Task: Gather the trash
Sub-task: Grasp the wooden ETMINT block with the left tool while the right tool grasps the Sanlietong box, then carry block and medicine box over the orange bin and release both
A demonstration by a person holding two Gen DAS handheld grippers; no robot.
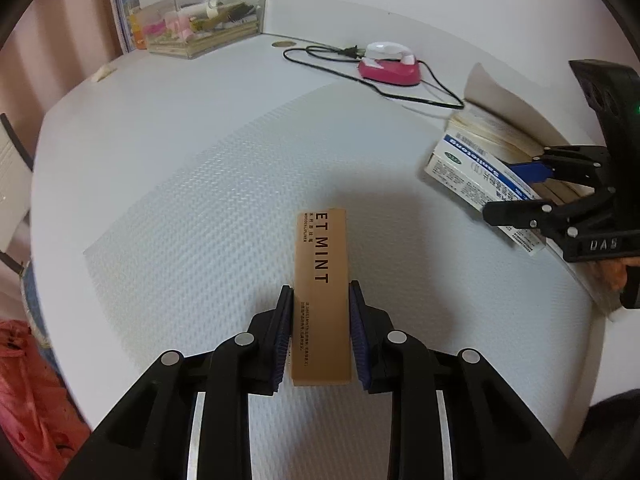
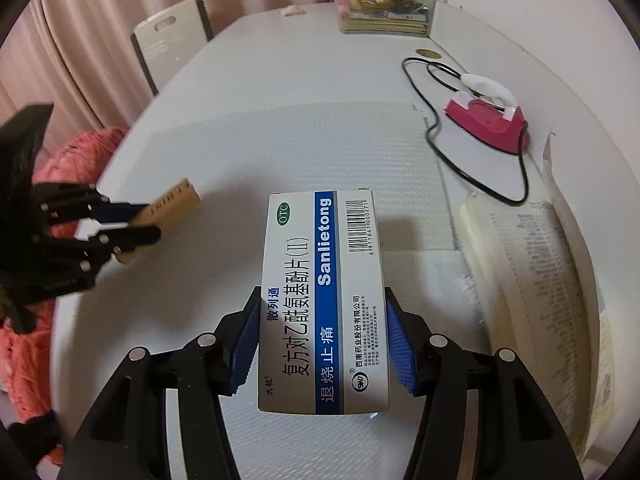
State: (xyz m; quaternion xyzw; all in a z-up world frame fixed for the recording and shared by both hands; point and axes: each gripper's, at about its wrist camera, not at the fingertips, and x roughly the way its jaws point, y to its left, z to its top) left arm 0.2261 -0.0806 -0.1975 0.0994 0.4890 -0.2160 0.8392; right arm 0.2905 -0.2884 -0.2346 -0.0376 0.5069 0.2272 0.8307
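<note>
My left gripper [image 1: 321, 300] is shut on a long tan cardboard box [image 1: 320, 264] printed "MINT", held above the white table. It also shows in the right wrist view [image 2: 172, 204], clamped in the left gripper [image 2: 154, 220] at the left. My right gripper [image 2: 322, 308] is shut on a white and blue medicine box [image 2: 324, 280] marked "Sanlietong", held above the table. In the left wrist view the right gripper [image 1: 508, 188] holds that box [image 1: 472, 168] at the right, over an open book.
A pink mini iron [image 2: 488, 120] with a black cord [image 2: 440, 152] lies at the back right. An open book [image 2: 532, 280] lies at the right. A clear organiser box [image 1: 204, 20] stands at the far corner. A textured mat [image 1: 224, 208] covers the table. A red bag [image 2: 28, 320] hangs at the left, beside a chair [image 2: 168, 40].
</note>
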